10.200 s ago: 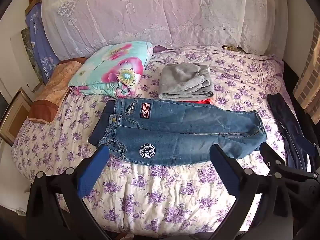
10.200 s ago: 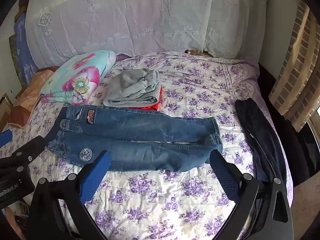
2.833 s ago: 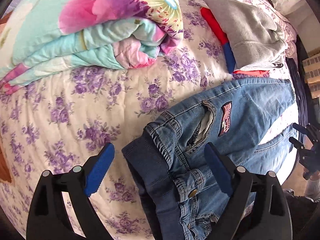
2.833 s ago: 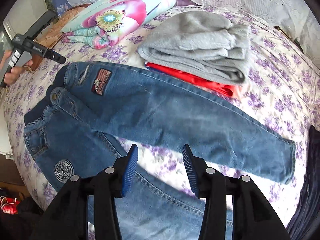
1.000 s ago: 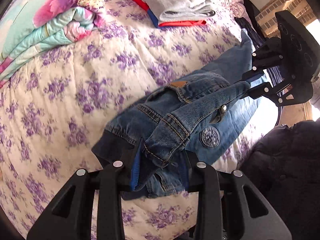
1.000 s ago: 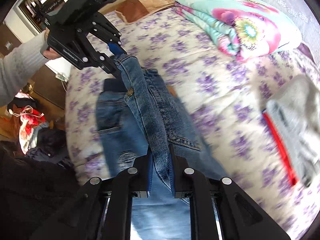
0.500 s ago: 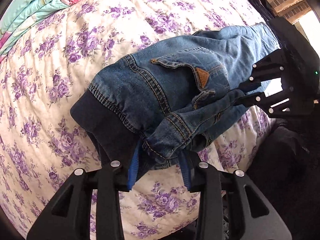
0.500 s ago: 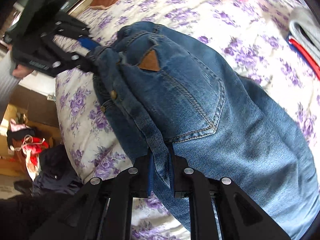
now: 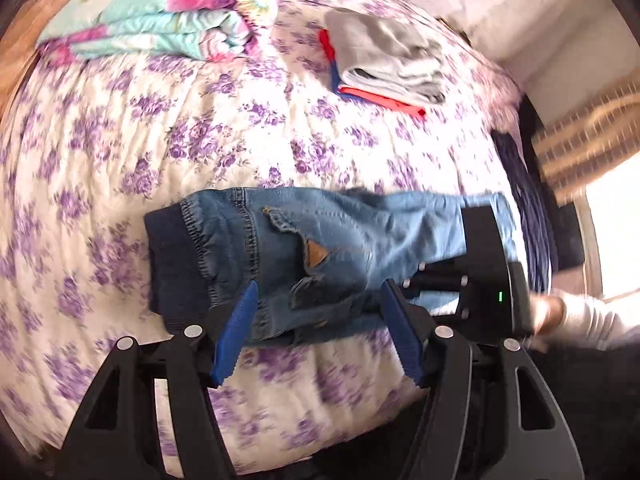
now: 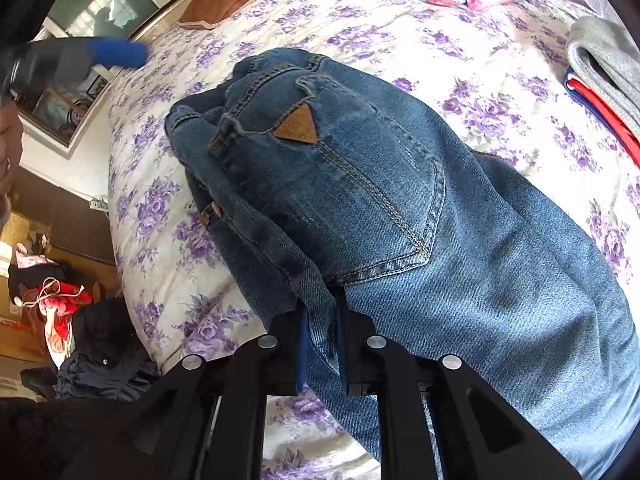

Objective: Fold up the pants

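The blue jeans [image 9: 320, 248] lie on the floral bedspread [image 9: 200, 140], folded lengthwise with one leg over the other, back pocket with a brown patch up, dark waistband to the left. My left gripper [image 9: 316, 328] is open just in front of the jeans' near edge and holds nothing. My right gripper [image 10: 322, 356] is shut on the near edge of the jeans [image 10: 360, 184] below the back pocket. It also shows in the left wrist view [image 9: 480, 272], at the leg end. The left gripper [image 10: 80, 56] shows blurred at the upper left of the right wrist view.
A folded floral quilt [image 9: 168, 20] lies at the back left. A folded grey garment on a red and blue one [image 9: 384, 60] lies at the back right. Dark clothing [image 9: 524, 208] lies along the right edge. Clutter on the floor [image 10: 60, 300] sits off the bed's left side.
My left gripper has opened, let go of the waistband and pulled back. The jeans now lie flat on the bed. My right gripper stays shut on them.
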`<move>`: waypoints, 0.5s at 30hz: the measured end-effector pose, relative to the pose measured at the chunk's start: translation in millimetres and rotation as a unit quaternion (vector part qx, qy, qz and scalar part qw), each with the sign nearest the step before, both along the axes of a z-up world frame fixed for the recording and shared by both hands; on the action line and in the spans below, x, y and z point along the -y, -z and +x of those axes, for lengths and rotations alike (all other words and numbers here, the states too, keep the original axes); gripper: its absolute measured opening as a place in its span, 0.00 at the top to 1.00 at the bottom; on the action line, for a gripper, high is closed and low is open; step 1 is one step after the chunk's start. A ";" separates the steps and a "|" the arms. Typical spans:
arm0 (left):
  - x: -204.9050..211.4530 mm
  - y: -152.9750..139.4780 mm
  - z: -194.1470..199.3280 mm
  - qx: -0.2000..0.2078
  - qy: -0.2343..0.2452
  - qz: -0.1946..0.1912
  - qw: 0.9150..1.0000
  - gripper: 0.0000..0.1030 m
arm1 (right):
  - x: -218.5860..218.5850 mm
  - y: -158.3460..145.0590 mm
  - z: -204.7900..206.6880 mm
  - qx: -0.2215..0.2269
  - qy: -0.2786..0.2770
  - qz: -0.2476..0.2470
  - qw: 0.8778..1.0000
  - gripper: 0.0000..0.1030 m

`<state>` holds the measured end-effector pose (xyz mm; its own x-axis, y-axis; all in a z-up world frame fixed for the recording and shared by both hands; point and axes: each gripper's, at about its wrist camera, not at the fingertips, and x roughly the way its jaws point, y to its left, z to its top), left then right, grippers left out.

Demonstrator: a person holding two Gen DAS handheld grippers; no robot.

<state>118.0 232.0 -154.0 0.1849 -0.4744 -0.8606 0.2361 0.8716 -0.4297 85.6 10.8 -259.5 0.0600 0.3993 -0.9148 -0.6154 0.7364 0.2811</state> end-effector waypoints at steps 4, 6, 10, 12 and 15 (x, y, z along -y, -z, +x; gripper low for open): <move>36.0 49.2 1.0 -0.070 -0.081 -0.038 0.994 0.46 | 1.7 -1.2 -6.8 -0.001 -0.002 0.008 1.000 0.87; 46.2 81.3 -6.2 -0.102 -0.096 -0.004 0.990 0.51 | 1.3 1.5 -12.0 -0.002 -0.012 0.004 1.000 0.87; 36.7 123.0 -14.0 -0.139 -0.132 0.000 0.981 0.73 | -5.1 17.8 -20.6 -0.011 -0.022 -0.016 1.000 0.83; 22.5 124.5 -11.4 -0.163 -0.155 -0.008 0.974 0.99 | -5.2 8.1 -22.4 -0.024 -0.028 -0.010 0.999 0.73; 9.3 132.8 -13.3 -0.182 -0.171 -0.043 0.968 0.98 | 1.8 -15.7 -21.9 -0.033 -0.018 0.020 0.999 0.64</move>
